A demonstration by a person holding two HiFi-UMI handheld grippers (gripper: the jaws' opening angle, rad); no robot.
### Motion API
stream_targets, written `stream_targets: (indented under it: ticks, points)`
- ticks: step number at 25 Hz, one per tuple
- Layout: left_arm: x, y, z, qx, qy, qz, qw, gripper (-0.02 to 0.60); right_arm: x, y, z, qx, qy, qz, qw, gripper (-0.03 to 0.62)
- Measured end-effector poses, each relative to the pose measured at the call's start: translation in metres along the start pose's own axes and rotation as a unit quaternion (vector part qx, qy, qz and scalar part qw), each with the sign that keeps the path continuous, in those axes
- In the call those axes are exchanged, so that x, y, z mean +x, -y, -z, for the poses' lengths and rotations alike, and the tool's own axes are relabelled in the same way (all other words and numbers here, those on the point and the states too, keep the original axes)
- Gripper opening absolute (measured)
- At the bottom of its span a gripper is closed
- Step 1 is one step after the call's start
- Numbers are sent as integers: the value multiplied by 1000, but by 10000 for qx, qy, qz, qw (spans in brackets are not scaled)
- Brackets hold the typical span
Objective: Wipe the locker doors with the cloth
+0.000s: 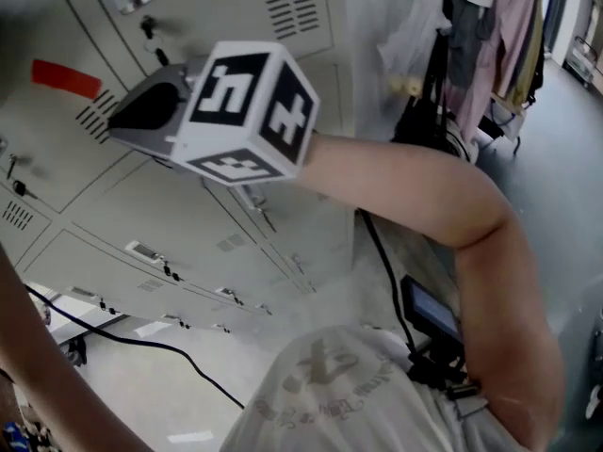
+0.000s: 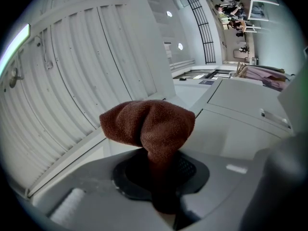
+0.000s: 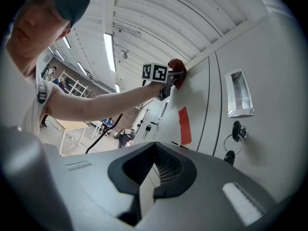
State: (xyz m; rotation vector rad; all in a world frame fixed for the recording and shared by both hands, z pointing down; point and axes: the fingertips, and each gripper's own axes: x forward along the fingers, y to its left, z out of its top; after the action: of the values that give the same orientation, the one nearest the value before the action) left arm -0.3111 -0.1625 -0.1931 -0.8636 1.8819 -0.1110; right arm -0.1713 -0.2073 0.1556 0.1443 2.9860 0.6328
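Note:
A rust-brown cloth bunches out of my left gripper, which is shut on it. In the right gripper view that left gripper is raised on an outstretched arm and holds the cloth against the top edge of a grey locker door. My right gripper is shut with nothing in it and points along the door towards a red tape strip. In the head view only the right gripper shows, close to the locker doors; its marker cube hides the jaws.
A recessed handle and a key on a ring sit on the door right of the tape. A black cable crosses the floor. Clothes hang at the right. A black device is clipped at the person's waist.

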Motion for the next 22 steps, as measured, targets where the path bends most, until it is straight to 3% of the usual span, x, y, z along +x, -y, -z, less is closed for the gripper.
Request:
stream_targets:
  ticks: [6,12,16,18,22]
  points:
    - [17,27,35,-180,2,897,9958,80,-10,4,2,112,57,206,9997,8]
    - [19,-15,55,-199,-67,688,9974,80,-7,7,-1,78,133,193,9997,8]
    - [20,-43,73,-539,-218,526,9969,80,-7,9,5,158,136,223,9995,8]
    - [14,-45,80,-665,-219,492,9963,77,-8,10,8,171,119,248,9995,8]
    - [-12,-19,90,-440,-278,752,9958,75,-7,8,11,175,74,226,9996,8]
